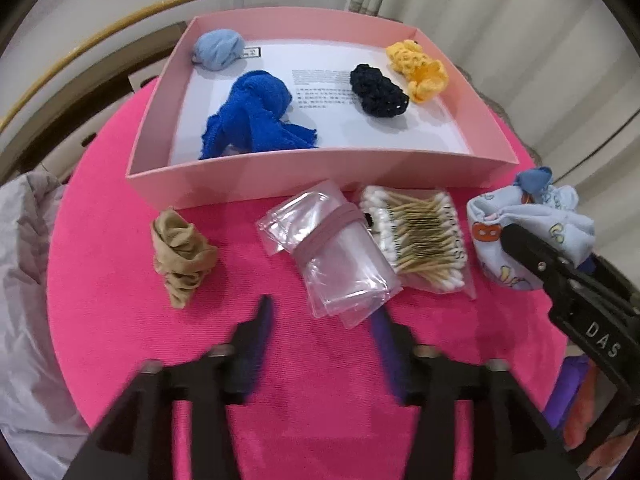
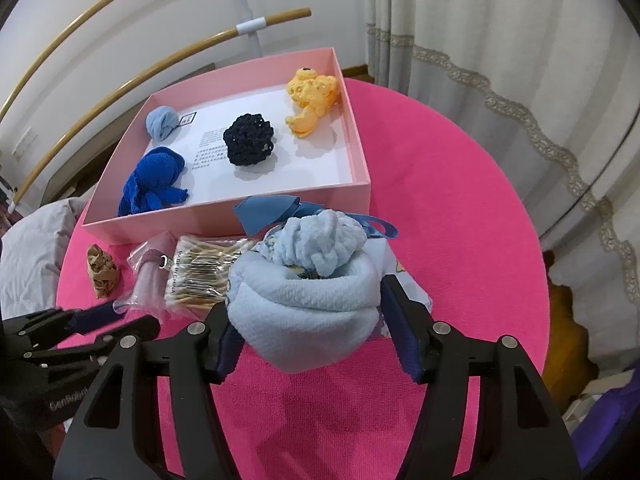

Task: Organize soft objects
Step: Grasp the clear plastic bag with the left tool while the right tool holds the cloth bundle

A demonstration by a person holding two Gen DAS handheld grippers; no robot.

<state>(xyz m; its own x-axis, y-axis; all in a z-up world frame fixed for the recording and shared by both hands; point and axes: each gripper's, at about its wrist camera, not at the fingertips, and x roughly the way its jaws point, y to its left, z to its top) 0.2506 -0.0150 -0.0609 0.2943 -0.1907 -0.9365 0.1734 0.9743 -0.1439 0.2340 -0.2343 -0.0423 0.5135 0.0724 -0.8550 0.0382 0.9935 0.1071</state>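
Pink table (image 2: 460,200) — right gripper (image 2: 310,344) clasps pale-blue cloth bundle (image 2: 308,304).

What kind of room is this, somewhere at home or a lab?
Most likely a room in a home. Lace-trimmed curtains hang behind a round table under a pink cloth, crumpled grey bedding lies beside it, and a pink box holds rolled socks.
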